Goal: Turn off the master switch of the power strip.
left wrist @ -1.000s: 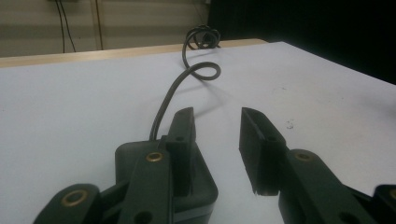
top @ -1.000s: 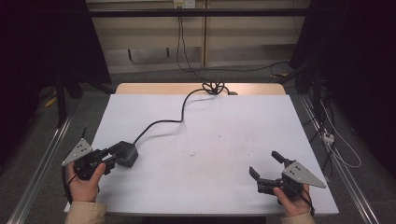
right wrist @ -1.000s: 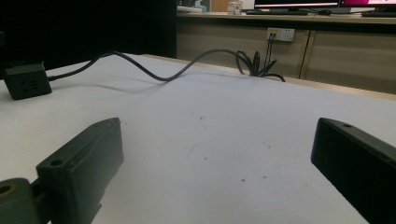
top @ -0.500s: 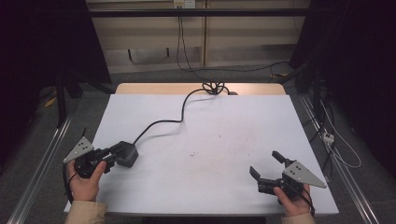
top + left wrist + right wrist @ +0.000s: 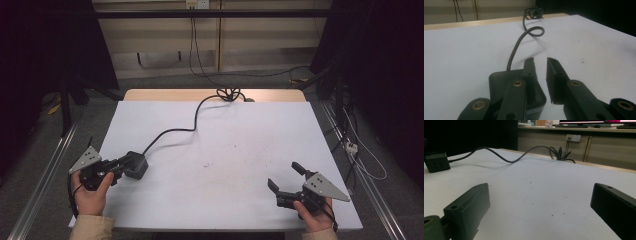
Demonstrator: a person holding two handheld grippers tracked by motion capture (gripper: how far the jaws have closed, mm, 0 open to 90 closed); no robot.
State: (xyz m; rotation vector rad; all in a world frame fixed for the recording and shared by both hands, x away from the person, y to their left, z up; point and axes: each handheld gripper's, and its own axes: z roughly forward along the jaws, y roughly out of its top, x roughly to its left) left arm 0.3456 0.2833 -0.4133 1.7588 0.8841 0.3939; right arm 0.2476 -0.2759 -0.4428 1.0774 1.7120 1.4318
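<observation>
A black power cube (image 5: 136, 166) lies near the front left of the white table (image 5: 260, 125). Its black cable (image 5: 194, 119) snakes toward the far edge. My left gripper (image 5: 124, 163) points at the cube and touches its left side. In the left gripper view the jaws stand a narrow gap apart around my left gripper's midpoint (image 5: 540, 62); one jaw lies over the cube (image 5: 499, 81), and nothing sits in the gap. My right gripper (image 5: 284, 175) rests wide open at the front right; its midpoint (image 5: 541, 191) has bare table in between. The cube (image 5: 437, 162) and cable (image 5: 506, 158) lie far off.
The cable ends in a tangled coil (image 5: 230, 93) at the table's far edge, below a wall socket (image 5: 197, 4). Metal rails (image 5: 45, 170) run along both sides of the table. Loose wires (image 5: 360, 155) lie on the floor at right.
</observation>
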